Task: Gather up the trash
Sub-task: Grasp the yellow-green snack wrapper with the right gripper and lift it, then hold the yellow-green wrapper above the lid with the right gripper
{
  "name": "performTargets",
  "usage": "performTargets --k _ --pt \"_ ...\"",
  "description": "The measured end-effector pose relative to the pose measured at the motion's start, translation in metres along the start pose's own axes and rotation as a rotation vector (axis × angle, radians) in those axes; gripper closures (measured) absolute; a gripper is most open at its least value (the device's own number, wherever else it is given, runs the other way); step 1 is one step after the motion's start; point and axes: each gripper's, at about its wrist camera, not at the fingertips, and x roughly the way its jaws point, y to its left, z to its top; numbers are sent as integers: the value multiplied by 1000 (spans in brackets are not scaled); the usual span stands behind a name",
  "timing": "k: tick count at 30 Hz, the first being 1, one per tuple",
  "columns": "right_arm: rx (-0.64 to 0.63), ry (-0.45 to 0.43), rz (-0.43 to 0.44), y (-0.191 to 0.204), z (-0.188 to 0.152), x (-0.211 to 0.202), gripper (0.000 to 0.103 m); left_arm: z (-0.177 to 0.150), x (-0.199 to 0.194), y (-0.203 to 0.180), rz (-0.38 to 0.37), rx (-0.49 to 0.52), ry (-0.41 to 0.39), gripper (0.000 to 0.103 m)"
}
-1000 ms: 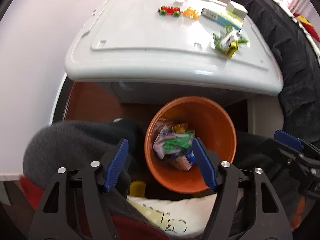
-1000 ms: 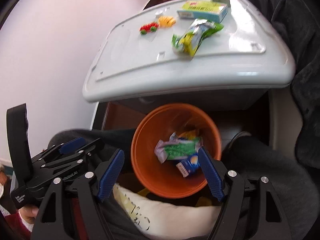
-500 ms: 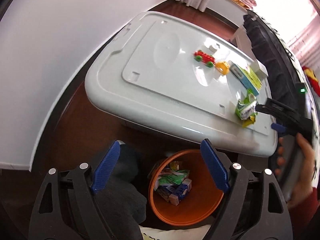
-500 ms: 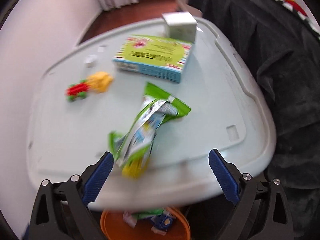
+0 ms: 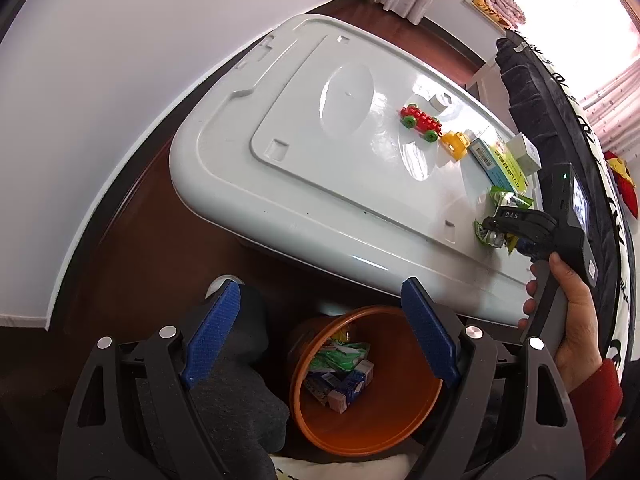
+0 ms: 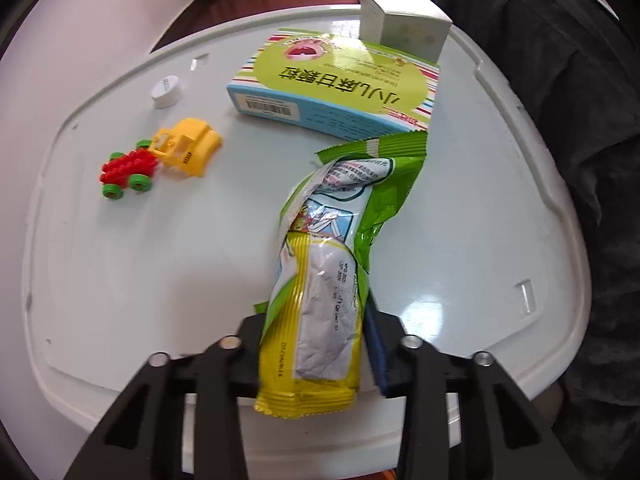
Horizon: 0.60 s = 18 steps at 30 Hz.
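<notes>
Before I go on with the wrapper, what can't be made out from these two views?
- Right tool pads: right wrist view, covered by the green and yellow wrapper as they close on it.
- Orange bin near rim: left wrist view, behind the left tool.
- Bin: right wrist view, cut off at the bottom edge.
- White cap print: too small.

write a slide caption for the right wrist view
Right gripper closing on a snack wrapper atop a white bin lid.

Lid [image 5: 304, 184] left half bare; toys [image 6: 160, 160], boxes [image 6: 336, 88] crowd right.
</notes>
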Motion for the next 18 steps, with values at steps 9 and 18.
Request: performTargets --k 9,18 --pt "40 -43 163 -33 -20 -24 87 -3 -6 -19 23 76 -43 22" --pt "45 -89 231 -61 -29 -53 87 -7 -3 -59 45 207 -74 22"
